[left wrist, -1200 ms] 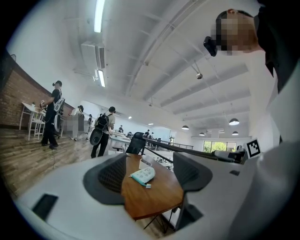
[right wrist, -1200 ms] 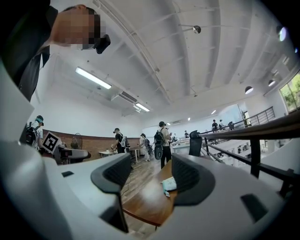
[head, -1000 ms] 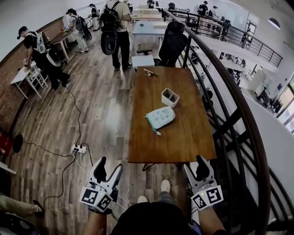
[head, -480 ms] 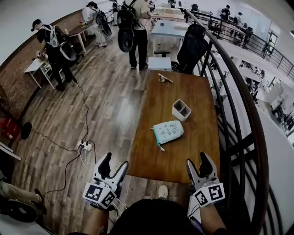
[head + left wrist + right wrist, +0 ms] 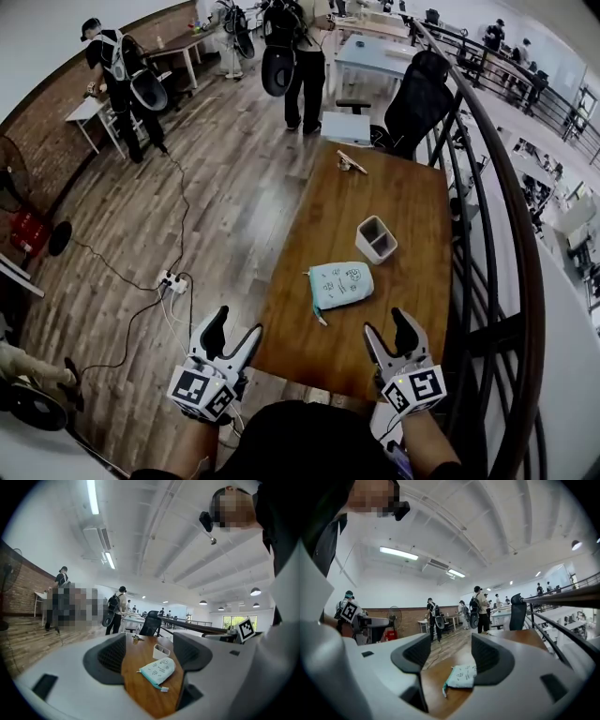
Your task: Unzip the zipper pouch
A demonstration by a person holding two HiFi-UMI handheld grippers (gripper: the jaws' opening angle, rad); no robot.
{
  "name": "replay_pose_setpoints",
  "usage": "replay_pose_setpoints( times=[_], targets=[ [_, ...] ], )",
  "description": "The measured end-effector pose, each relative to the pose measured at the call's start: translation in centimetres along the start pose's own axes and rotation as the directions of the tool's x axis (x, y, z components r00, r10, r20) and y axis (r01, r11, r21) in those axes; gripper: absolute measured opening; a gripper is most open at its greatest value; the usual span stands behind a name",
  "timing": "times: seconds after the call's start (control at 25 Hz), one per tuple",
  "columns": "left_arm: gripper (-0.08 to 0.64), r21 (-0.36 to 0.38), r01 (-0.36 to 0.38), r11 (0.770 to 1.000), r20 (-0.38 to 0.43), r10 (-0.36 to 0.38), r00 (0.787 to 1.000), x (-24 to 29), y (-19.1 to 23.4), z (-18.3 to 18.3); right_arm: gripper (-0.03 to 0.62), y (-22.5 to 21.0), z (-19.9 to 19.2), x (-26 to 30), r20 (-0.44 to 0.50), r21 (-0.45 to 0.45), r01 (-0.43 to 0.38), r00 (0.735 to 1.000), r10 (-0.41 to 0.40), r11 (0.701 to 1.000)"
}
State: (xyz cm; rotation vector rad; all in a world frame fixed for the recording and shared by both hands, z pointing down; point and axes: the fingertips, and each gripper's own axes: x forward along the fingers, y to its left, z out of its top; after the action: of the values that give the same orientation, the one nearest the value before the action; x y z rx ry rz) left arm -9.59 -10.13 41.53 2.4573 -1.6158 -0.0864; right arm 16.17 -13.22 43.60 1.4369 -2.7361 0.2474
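Jaws on both sides wide open and empty, left gripper (image 5: 234, 323) off the worktop's (image 5: 309, 352) near left corner, right gripper (image 5: 387, 323) over its near edge; zipper pouch (image 5: 341, 285) lies ahead mid-worktop, long axis crosswise, nearer my right.

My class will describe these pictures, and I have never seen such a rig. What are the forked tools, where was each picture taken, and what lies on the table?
No robot: a person holds a two-jaw gripper in each hand. The head view looks down from a camera on the person's head at the left gripper and the right gripper. The two gripper views come from cameras riding on them, looking along the jaws. On the wooden table lie a pale teal zipper pouch and a white two-compartment holder. Both grippers are open and hold nothing.
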Motion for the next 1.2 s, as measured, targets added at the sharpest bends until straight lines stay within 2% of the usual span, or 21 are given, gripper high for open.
replay_pose_setpoints(
  times=[0.28, 0.52, 0.68, 0.84, 1.2],
  targets=[
    [0.306, -0.015, -0.08, 0.997, -0.033, 0.08, 0.996, -0.3, 0.0, -0.8, 0.261, 0.9, -3.9, 4.1, -0.161, -0.011, -0.138, 0.978, 0.134, 0.99],
    [0.305, -0.026, -0.12, 0.992, -0.064, 0.118, 0.991, -1.0, 2.0, -2.1, 0.261, 1.7, -8.5, 9.6, -0.279, -0.003, -0.189, 0.943, 0.18, 0.982],
    [0.305, -0.026, -0.119, 0.993, -0.084, 0.117, 0.99, -0.8, 4.0, -2.5, 0.256, 2.4, -11.7, 13.6, -0.365, -0.027, -0.2, 0.914, 0.177, 0.979],
    [0.305, -0.034, -0.099, 0.995, -0.097, 0.095, 0.991, 0.1, 5.7, -2.5, 0.252, 2.0, -15.2, 16.7, -0.468, -0.044, -0.182, 0.873, 0.14, 0.982],
    [0.305, -0.052, -0.068, 0.996, -0.152, 0.06, 0.987, 2.6, 9.3, -3.3, 0.252, 0.2, -21.5, 19.9, -0.658, -0.043, -0.107, 0.751, 0.053, 0.993]
  ],
)
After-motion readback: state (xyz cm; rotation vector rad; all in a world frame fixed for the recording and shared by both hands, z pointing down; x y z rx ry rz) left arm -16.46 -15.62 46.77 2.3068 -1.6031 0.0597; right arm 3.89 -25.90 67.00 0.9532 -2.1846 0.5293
